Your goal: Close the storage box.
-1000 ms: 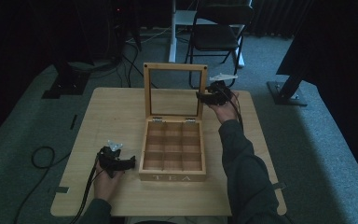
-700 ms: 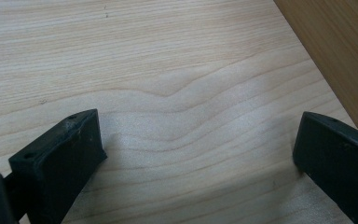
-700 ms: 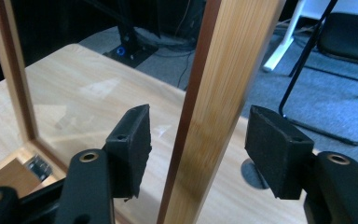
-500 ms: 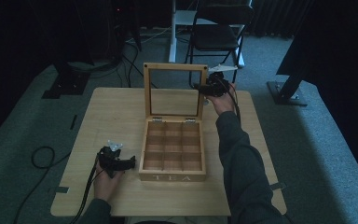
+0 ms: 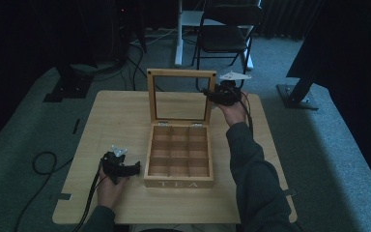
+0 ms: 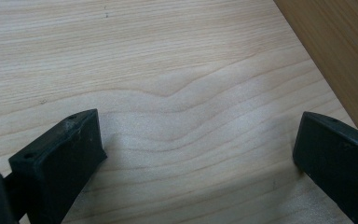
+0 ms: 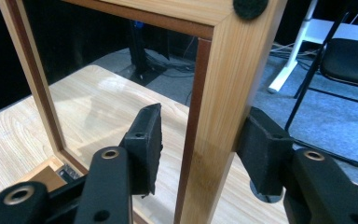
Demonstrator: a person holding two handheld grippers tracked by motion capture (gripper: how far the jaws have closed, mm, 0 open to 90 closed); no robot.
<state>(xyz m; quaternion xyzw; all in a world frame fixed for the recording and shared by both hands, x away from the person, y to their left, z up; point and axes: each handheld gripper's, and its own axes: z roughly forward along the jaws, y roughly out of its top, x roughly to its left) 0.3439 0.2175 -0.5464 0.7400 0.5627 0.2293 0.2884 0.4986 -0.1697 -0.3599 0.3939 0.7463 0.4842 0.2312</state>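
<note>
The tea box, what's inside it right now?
The tea box stands open, lid upright. Its wooden dividers form a grid of compartments, and those in the high view look empty. The front wall hides the floors of the nearest row, so something small there could go unseen.

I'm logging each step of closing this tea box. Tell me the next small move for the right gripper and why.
Probably finish closing the jaws on the lid frame. The right gripper straddles the upright lid's side rail and its jaws have just been closing; one pad touches the wood, the other still shows a gap. Once gripped, the lid could swing down over the tea box.
</note>
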